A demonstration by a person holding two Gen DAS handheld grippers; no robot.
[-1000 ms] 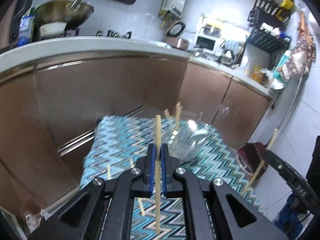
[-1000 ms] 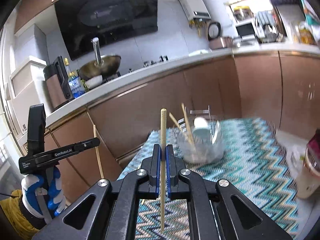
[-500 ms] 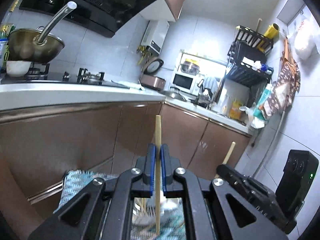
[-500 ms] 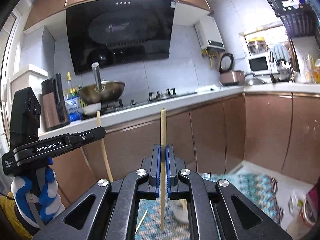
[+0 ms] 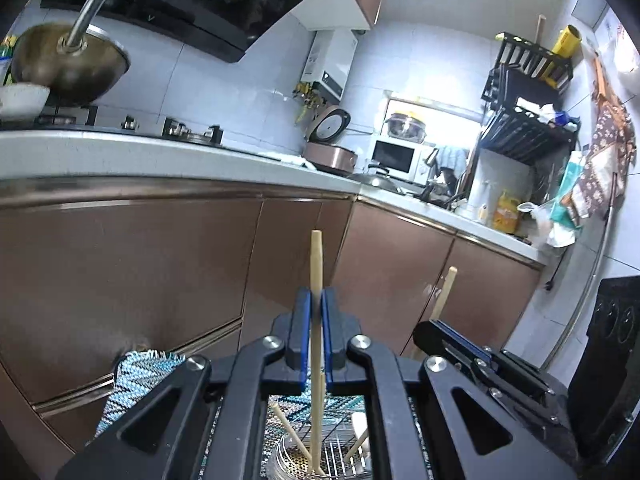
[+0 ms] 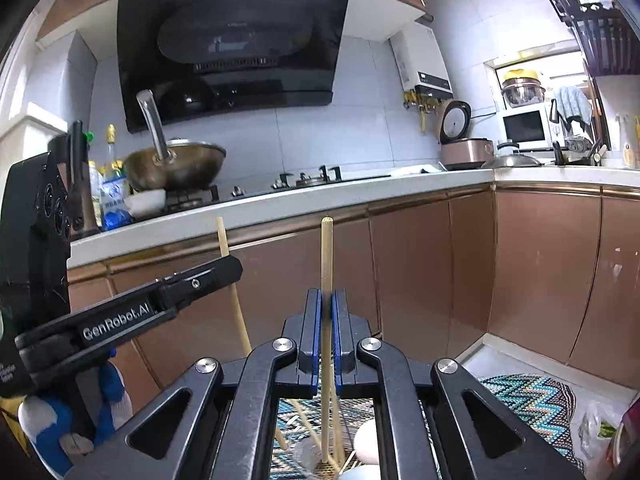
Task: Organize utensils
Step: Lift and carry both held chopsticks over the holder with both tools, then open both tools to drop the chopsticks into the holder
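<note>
Each chopstick was held upright so that its lower tip could drop into the perforated holder [image 5: 298, 454]. The left gripper [image 5: 316, 340] was clamped on one chopstick [image 5: 316, 264], the right gripper [image 6: 327, 340] on another chopstick [image 6: 326, 252] (both above the holder, jaws closed on the wood).

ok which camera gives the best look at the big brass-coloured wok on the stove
The right wrist view: the brass-coloured metal wok sits whole on the stove, rim and steel handle both visible. In the left wrist view the wok is pushed into the top-left corner, seen from below, with its handle cropped by the frame edge.
</note>
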